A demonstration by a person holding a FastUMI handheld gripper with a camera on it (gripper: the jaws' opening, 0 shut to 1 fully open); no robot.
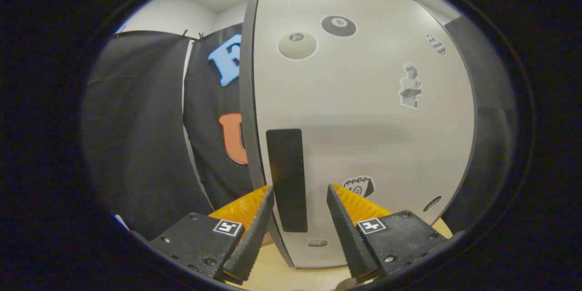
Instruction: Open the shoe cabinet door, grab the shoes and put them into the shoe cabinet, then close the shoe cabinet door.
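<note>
pale grey and smooth, the flat shoe cabinet door (363, 113) is filling the centre and right of the frame, closed. round billiard-ball stickers (338, 26) are sitting near its top, the black one reading "8"; a small bust sticker (410, 86) is showing at its right, and a notepad sticker (359, 186) low down. the other labels are too small to read. the gripper (300, 200) is standing spread wide, its ridged black and orange fingers (343, 227) pinching nothing and straddling the door's tall black rectangular handle (286, 179), which is lying between them near the door's left edge. contact is unclear. black cloth wall (136, 136) is hanging at the left, and a light wooden surface (273, 268) is showing below.
</note>
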